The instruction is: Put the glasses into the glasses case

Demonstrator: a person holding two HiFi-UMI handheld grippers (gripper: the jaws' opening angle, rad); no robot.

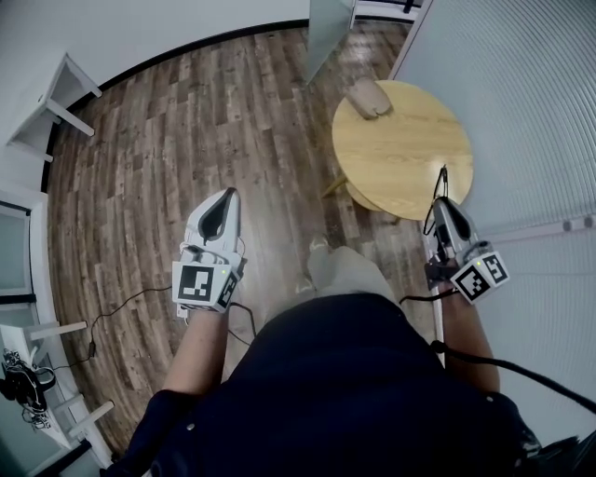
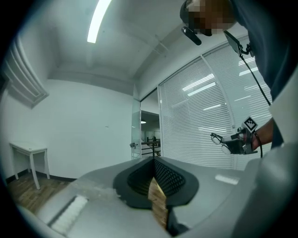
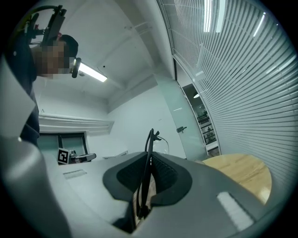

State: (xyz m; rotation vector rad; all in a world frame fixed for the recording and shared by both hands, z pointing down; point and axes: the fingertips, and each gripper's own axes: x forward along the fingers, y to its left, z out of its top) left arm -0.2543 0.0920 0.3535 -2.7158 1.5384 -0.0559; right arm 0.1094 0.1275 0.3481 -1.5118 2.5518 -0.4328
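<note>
The glasses [image 1: 440,189], thin and black-framed, stick up from my right gripper [image 1: 445,203], which is shut on them beside the round wooden table [image 1: 410,158]. In the right gripper view one temple of the glasses [image 3: 148,160] runs between the jaws and a lens [image 3: 162,139] shows past the tips. A tan glasses case [image 1: 371,97] lies near the table's far edge, lid down as far as I can tell. My left gripper [image 1: 226,196] hangs over the wooden floor, well left of the table, shut with nothing in it [image 2: 153,159]. The left gripper view shows the right gripper [image 2: 235,143] with the glasses [image 2: 218,138].
A wall of blinds [image 1: 521,102] runs close along the table's right side. A glass partition [image 1: 328,23] stands beyond the table. A white side table [image 1: 65,93] sits far left, more white furniture [image 1: 42,373] near left, and a cable [image 1: 121,306] trails across the floor.
</note>
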